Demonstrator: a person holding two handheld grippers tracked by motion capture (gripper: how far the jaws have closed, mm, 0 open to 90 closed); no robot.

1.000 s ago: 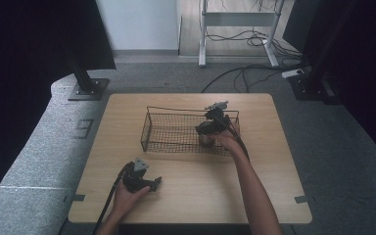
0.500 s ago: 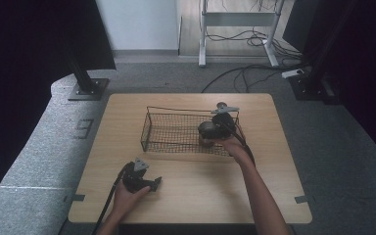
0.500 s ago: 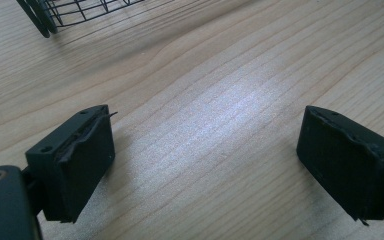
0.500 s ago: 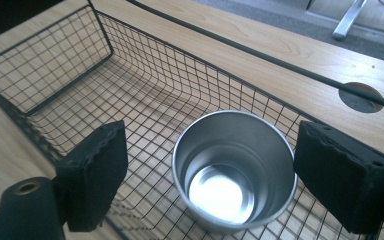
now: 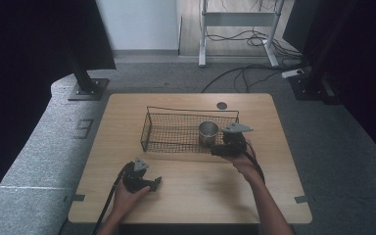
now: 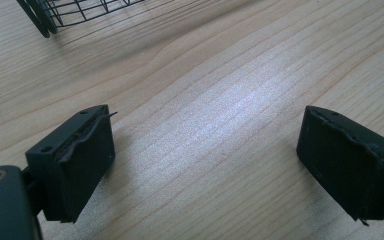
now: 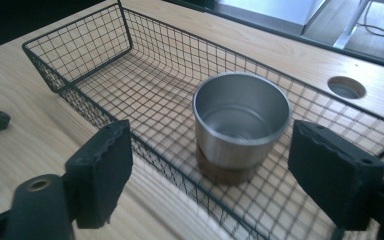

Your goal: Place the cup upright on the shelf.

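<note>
Your right gripper is hovering just outside the near wall of the wire basket, its jaws apart with nothing between them; they have just been closing. In the right gripper view the two black pads are standing on either side of the metal cup as seen from behind, but they are not touching it, and the basket's near wall is running between the pads and the cup. The cup is sitting upright inside the basket, at its right end in the high view, open mouth up, with a darker brownish band around its base. Your left gripper is resting low over the bare wooden table near its front edge, well apart from the basket, and you are holding its jaws wide with only tabletop showing between them. A small round hole is sitting in the tabletop just beyond the basket's far wall
</note>
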